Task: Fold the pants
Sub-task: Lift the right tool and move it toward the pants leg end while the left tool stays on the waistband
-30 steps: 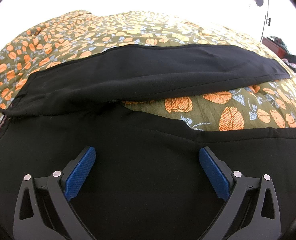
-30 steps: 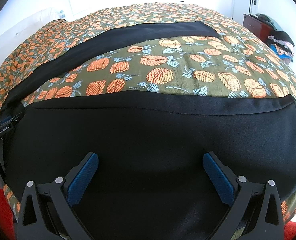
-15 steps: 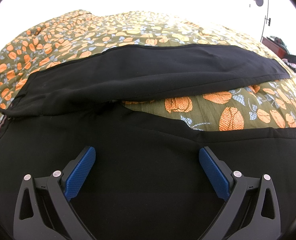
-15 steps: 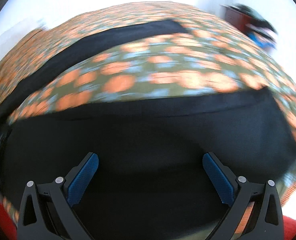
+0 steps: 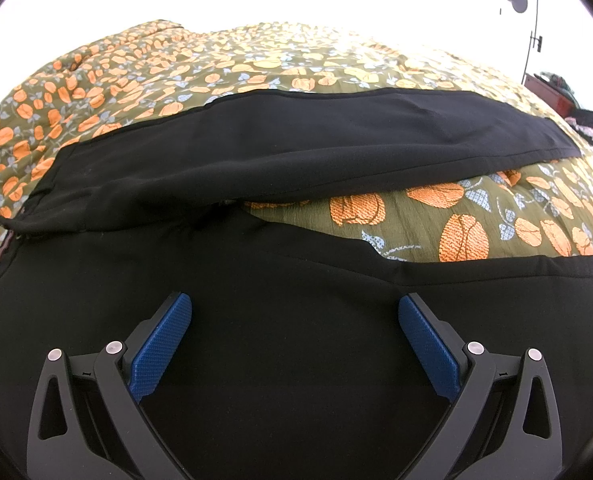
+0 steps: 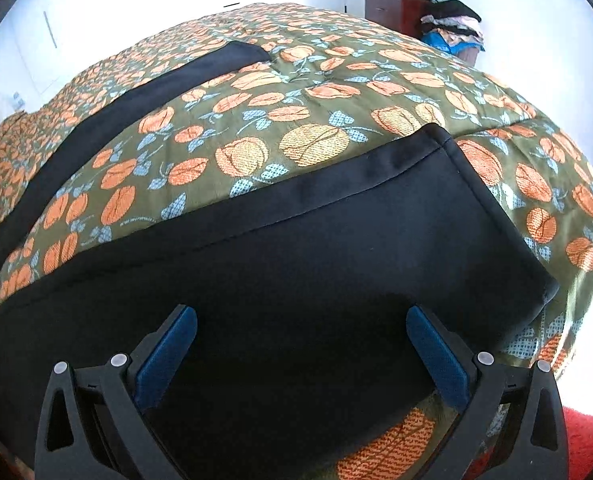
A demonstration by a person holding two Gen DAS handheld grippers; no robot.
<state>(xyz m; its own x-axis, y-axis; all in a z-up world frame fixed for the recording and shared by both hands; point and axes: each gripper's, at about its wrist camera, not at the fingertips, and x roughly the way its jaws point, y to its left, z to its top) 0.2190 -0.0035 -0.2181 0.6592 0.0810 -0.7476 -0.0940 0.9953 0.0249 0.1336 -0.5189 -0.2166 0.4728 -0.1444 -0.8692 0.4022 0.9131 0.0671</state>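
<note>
Black pants (image 5: 280,152) lie spread flat on a bed with an olive bedspread printed with orange flowers (image 5: 428,216). The two legs run apart to the right with bedspread showing between them. My left gripper (image 5: 292,324) is open and empty over the near leg close to the crotch. My right gripper (image 6: 300,336) is open and empty over the near leg's lower part (image 6: 336,248), close to its hem at the right. The far leg (image 6: 144,92) shows in the right wrist view too.
A brown cabinet with a pile of clothes (image 6: 452,20) stands past the bed at the far right. Red carpet (image 6: 588,444) shows at the bed's near right corner. White walls surround the bed.
My right gripper has swung to the right along the near leg, so the hem end is now in front of it. My left gripper has not moved.
</note>
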